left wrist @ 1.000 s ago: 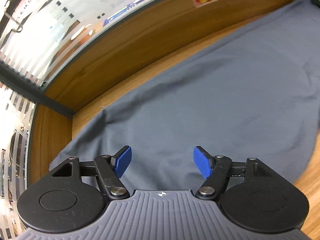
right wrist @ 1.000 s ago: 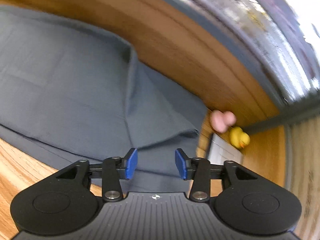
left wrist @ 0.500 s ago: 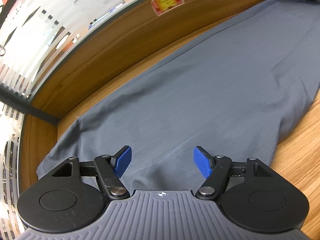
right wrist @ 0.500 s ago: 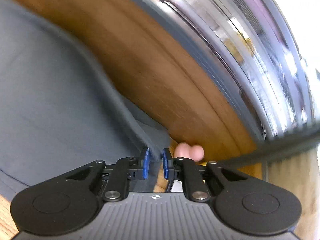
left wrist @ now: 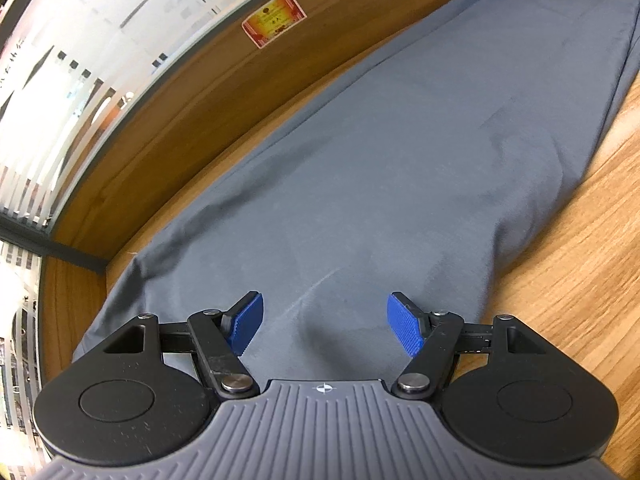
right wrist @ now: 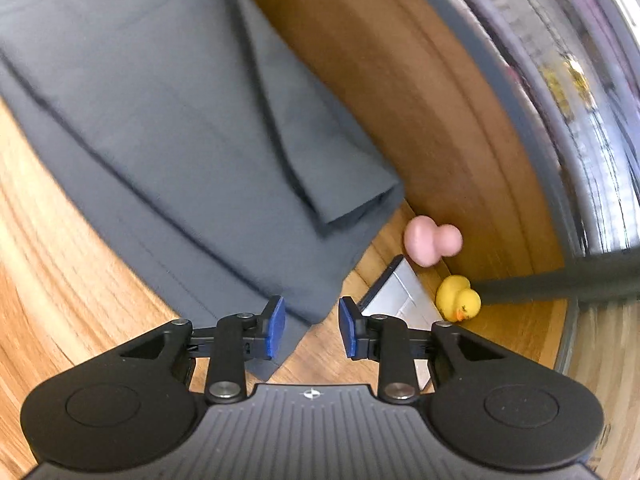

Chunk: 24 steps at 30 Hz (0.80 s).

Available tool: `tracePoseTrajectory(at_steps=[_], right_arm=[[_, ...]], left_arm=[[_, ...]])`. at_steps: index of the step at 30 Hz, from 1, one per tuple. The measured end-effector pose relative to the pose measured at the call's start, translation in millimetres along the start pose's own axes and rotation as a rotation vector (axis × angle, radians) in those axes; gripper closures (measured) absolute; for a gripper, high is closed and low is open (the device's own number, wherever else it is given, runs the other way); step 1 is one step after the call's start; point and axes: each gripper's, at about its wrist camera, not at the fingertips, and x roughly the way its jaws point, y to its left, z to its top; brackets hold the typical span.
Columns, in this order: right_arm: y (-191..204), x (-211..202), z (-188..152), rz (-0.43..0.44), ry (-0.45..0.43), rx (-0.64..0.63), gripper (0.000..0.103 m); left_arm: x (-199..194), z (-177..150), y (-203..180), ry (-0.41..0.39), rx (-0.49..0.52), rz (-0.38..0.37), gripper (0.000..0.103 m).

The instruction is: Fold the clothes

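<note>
A grey garment [left wrist: 380,152] lies flat on the wooden table [left wrist: 580,272], folded lengthwise into a long strip. My left gripper [left wrist: 324,328] is open and empty, hovering just above one end of the cloth. In the right wrist view the same garment [right wrist: 160,128] shows a folded sleeve or flap on top, ending near the wall. My right gripper [right wrist: 312,332] is open and empty, its left pad over the garment's corner and its right pad over bare table.
A wooden back wall [left wrist: 208,92] with a red and yellow sticker [left wrist: 274,19] runs behind the table, frosted glass above. Near the right gripper lie a pink toy [right wrist: 430,242], a yellow rubber duck [right wrist: 458,298] and a silver flat box [right wrist: 400,296].
My right gripper had closed to a narrow gap at the garment's edge, then opened and drew back and up. My left gripper stayed open and shifted along the cloth.
</note>
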Motion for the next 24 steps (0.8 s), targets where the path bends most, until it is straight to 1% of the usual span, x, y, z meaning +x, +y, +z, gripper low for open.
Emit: tracePoseTrajectory(at_steps=[3, 5, 6, 7, 8, 9, 10, 12, 17, 19, 21, 22, 24], right_arm=[[12, 5, 3, -0.015, -0.006, -0.106, 0.07], [18, 4, 7, -0.019, -0.012, -0.142, 0.072], [17, 5, 9, -0.012, -0.013, -0.145, 0.076], [15, 6, 10, -0.001, -0.012, -0.139, 0.081], [14, 6, 10, 0.006, -0.012, -0.131, 0.092], [12, 5, 10, 0.01, -0.014, -0.123, 0.097], [11, 4, 10, 0.014, -0.016, -0.116, 0.099], [5, -4, 10, 0.007, -0.036, -0.081, 0.1], [-7, -35, 4, -0.017, -0.062, -0.014, 0.1], [-11, -42, -4, -0.001, -0.044, 0.023, 0.1], [-13, -38, -9, 0.009, -0.03, 0.048, 0.098], [-12, -34, -12, 0.012, -0.021, 0.068, 0.093], [-10, -33, -15, 0.01, -0.014, 0.079, 0.072]], left_arm=[[-3, -1, -1, -0.004, -0.006, 0.011, 0.032], [-5, -1, -3, -0.004, -0.009, 0.012, 0.032], [-6, -2, -3, -0.004, -0.008, 0.014, 0.032], [-7, -2, -4, -0.004, -0.007, 0.014, 0.032], [-8, -3, -5, -0.004, -0.004, 0.015, 0.032], [-8, -3, -5, -0.004, -0.003, 0.015, 0.032], [-9, -4, -6, -0.005, -0.002, 0.015, 0.032], [-11, -5, -6, -0.011, 0.002, 0.016, 0.032], [-21, -9, -3, -0.028, 0.004, 0.023, 0.032], [-24, -11, -1, -0.032, 0.0, 0.025, 0.032], [-26, -13, 0, -0.034, -0.004, 0.024, 0.032], [-26, -14, 0, -0.034, -0.002, 0.024, 0.032], [-27, -15, 0, -0.035, 0.006, 0.023, 0.032]])
